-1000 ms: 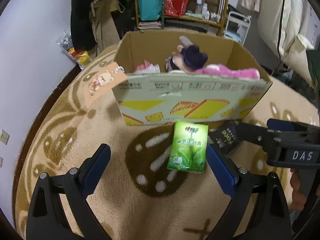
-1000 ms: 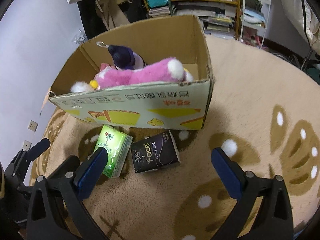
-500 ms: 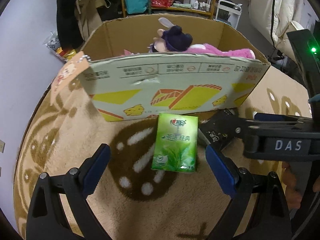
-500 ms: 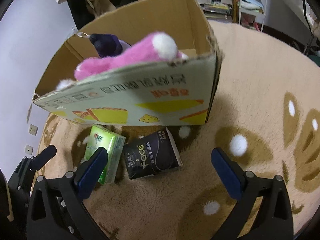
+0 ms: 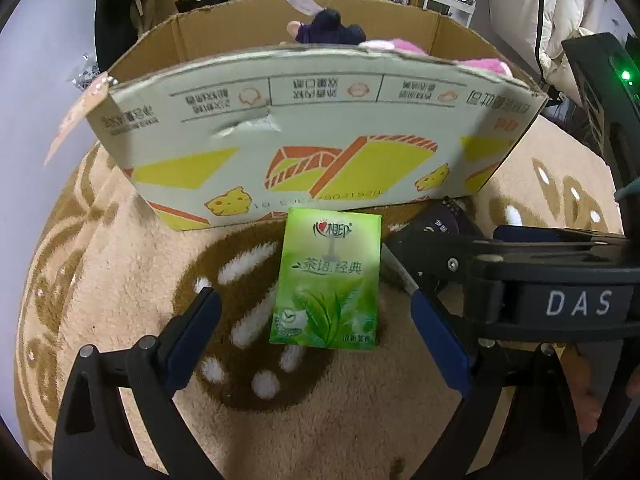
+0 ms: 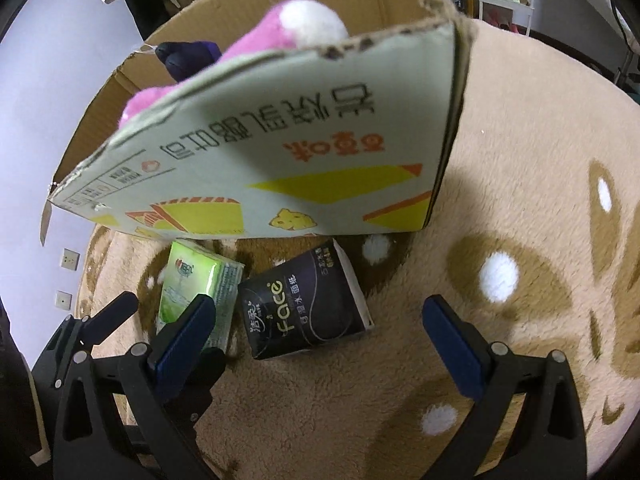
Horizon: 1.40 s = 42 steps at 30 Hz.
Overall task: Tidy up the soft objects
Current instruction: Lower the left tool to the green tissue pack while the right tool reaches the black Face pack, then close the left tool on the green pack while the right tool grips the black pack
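Fingers (image 5: 192, 332) of the left gripper (image 5: 316, 336) are spread wide and empty, straddling a green tissue pack (image 5: 329, 278) that lies flat on the carpet (image 5: 100, 272), its far end touching the front wall of the cardboard box (image 5: 312, 136). Beside it, also against the box front, lies a black tissue pack (image 6: 306, 308), framed by the equally wide, empty right gripper (image 6: 324, 340). Plush toys, one pink (image 6: 280, 28) and one dark purple (image 6: 188, 58), already sit inside the box. For a clean pickup, each gripper should probably lower until its fingers flank a pack's long sides, close gently since the packs squash, then lift well above the box rim. The two grippers sit close together, so staggering the grasps would avoid a collision.
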Available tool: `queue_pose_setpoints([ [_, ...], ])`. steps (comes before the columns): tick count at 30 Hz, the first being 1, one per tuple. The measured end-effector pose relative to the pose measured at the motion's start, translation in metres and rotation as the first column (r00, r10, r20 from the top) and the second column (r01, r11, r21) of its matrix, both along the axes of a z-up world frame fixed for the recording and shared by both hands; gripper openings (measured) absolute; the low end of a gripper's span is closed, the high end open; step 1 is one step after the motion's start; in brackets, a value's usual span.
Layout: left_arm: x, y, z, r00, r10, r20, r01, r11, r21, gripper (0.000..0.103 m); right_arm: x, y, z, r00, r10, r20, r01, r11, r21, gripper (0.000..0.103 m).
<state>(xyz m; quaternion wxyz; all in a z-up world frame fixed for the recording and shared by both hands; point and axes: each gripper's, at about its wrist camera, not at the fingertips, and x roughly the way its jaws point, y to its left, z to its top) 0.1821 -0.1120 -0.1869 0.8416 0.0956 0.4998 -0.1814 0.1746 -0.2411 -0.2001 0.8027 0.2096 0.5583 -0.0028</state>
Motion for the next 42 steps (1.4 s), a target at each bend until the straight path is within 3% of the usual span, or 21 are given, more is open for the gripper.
queue_pose_setpoints([
  [7,0.005,0.002,-0.005,1.0,0.028,0.009,-0.028,1.0,-0.007,0.094,0.002,0.005,-0.006,1.0,0.002,-0.009,-0.002,1.0,-0.024,0.103],
  [13,0.006,0.012,-0.014,1.0,0.013,-0.009,-0.013,1.0,0.0,0.068,0.002,0.005,-0.009,1.0,-0.003,-0.011,0.003,1.0,-0.02,0.103],
  [15,0.004,0.011,-0.013,1.0,-0.004,-0.009,0.004,1.0,-0.004,0.054,0.002,0.005,-0.01,1.0,0.002,-0.013,-0.002,1.0,-0.026,0.103],
  [23,-0.012,0.008,-0.012,1.0,-0.006,-0.001,0.006,1.0,0.011,0.054,0.002,0.017,-0.011,0.998,0.049,-0.029,-0.051,0.994,-0.1,0.099],
  [26,-0.022,0.008,-0.01,1.0,-0.005,0.007,0.005,1.0,0.024,0.054,0.001,0.015,-0.01,0.998,0.05,-0.03,-0.053,0.993,-0.103,0.089],
  [29,-0.027,0.01,-0.005,1.0,-0.006,0.019,0.005,0.999,0.036,0.054,-0.003,0.007,-0.007,0.999,0.026,-0.025,-0.028,0.996,-0.09,0.07],
  [34,-0.038,0.013,0.004,0.999,0.003,0.037,-0.004,0.999,0.041,0.053,-0.01,0.001,-0.004,1.0,0.009,-0.017,-0.011,0.998,-0.068,0.065],
  [38,-0.043,0.02,0.011,0.999,0.018,0.036,-0.019,0.999,0.034,0.053,-0.017,0.012,-0.002,0.999,0.042,-0.013,-0.043,0.996,-0.083,0.057],
  [42,-0.045,0.025,0.013,0.999,0.031,0.029,-0.032,0.999,0.033,0.053,-0.019,0.017,0.004,0.997,0.073,-0.003,-0.073,0.992,-0.102,0.056],
])
